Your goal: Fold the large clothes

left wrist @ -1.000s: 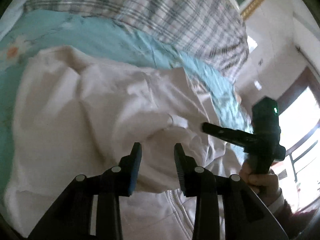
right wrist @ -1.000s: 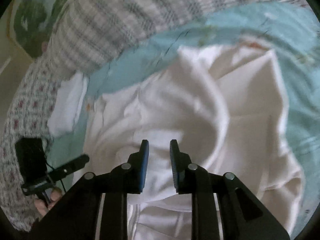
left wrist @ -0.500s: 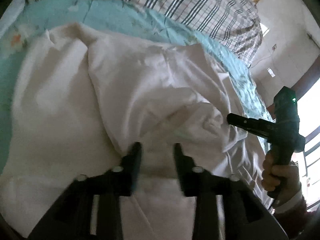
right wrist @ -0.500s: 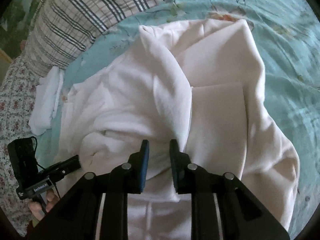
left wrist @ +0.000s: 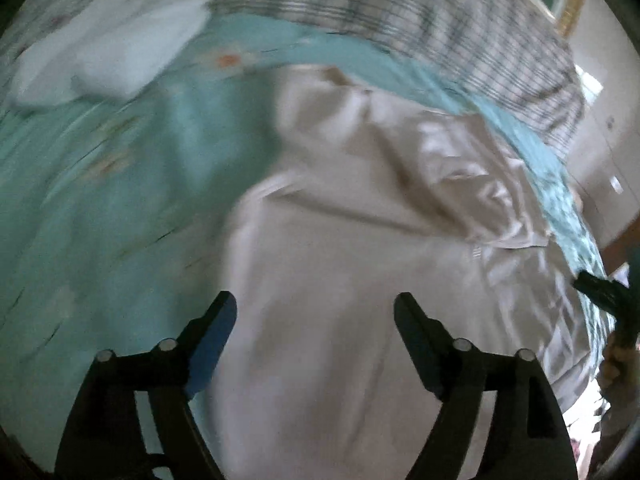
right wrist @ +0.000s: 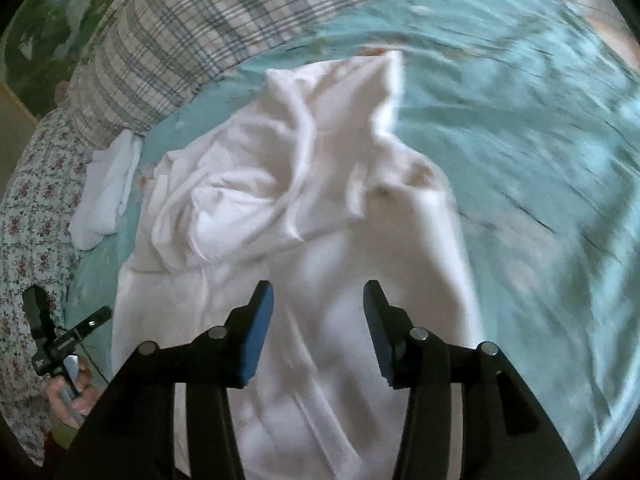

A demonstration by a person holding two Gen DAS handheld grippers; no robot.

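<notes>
Garment: a big white zip-front top (right wrist: pixel 304 264) lies on the teal bedsheet (right wrist: pixel 520 152), its lower body spread fairly flat toward the person, its upper part bunched and heaped toward the pillows.
Fold so far: to my eye one layer is already thrown over the chest, but the edges are rumpled and not squared; the job looks partly done.
Left gripper (left wrist: pixel 316 320): jaws opening, standing wide; cloth shows behind the gap but nothing is pinched between the pads.
Right gripper (right wrist: pixel 318 312): jaws opening, about half apart; it hangs over the middle of the top with nothing gripped.
Why both are empty: I'd judge the cloth has been let go so it can settle flat on the sheet.
Hands: a hand (right wrist: pixel 70 398) grips the left tool's handle at the bed's edge.
Around it: a plaid pillow (right wrist: pixel 192 28) lies beyond the top, a small white cloth (right wrist: pixel 108 192) beside it, and a floral coverlet (right wrist: pixel 28 216) at the side.
</notes>
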